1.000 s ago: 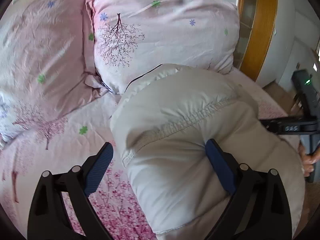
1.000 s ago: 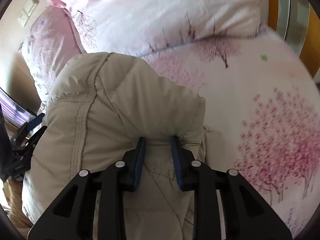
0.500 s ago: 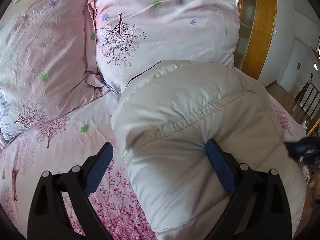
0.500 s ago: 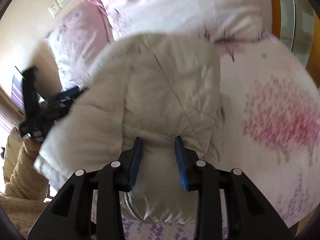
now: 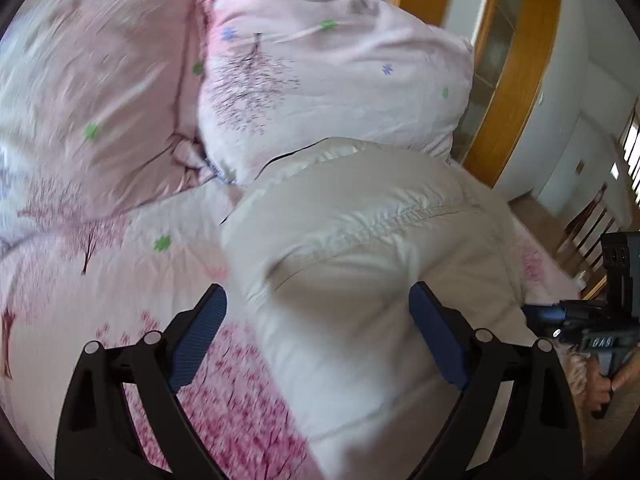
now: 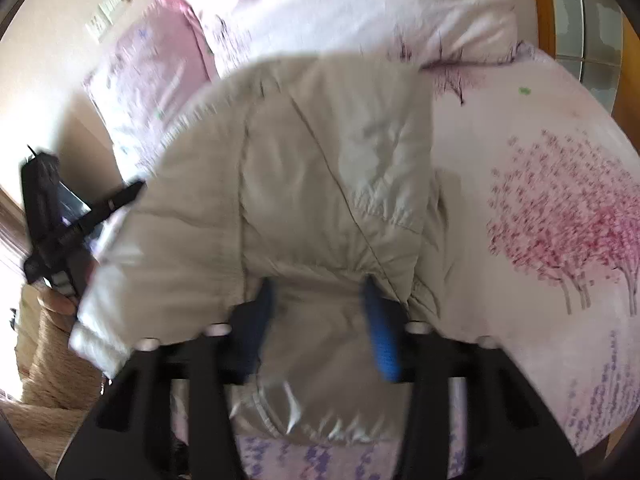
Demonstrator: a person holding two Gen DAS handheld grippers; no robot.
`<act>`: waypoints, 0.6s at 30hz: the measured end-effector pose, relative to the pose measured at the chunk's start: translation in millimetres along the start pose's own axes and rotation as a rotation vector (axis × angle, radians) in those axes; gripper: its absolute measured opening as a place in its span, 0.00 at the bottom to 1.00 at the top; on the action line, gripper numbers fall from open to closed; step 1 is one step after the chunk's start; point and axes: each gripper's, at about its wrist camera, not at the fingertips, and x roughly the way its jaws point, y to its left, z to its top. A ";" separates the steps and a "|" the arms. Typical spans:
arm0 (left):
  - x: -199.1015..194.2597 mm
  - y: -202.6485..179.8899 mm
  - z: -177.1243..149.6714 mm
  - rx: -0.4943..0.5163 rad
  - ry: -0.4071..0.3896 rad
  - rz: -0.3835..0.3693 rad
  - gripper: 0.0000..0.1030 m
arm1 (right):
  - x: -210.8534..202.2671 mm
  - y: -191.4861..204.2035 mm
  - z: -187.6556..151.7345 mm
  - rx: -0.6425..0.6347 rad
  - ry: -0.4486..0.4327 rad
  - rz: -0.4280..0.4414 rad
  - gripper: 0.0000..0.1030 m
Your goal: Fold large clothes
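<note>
Bright daylight, soft shadows — motion blur in both views (right wrist worse), fisheye warp w/ dark corners.

Spread-open left hand-held gripper (image 5: 318, 330) straddles the folded beige jacket (image 5: 372, 280).

You've got two pink pillows (image 5: 320, 80) propped at the head of the bed — tree prints, small green and blue flowers. The bed sheet (image 6: 560, 208) carries pink blossom trees. Off to the right, an orange wooden frame (image 5: 508, 92) — glass panel beside it.
</note>
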 end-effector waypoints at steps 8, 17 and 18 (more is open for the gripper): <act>-2.4 46.6 -11.4 -0.188 0.122 -0.233 0.91 | -26.4 -33.1 30.8 0.183 -0.002 0.066 0.99; 17.1 45.4 -21.8 -0.275 0.204 -0.429 0.91 | 42.5 -91.4 35.3 0.421 0.232 0.297 0.99; 19.8 44.5 -22.1 -0.290 0.211 -0.454 0.91 | 48.1 -95.2 35.9 0.436 0.246 0.299 0.99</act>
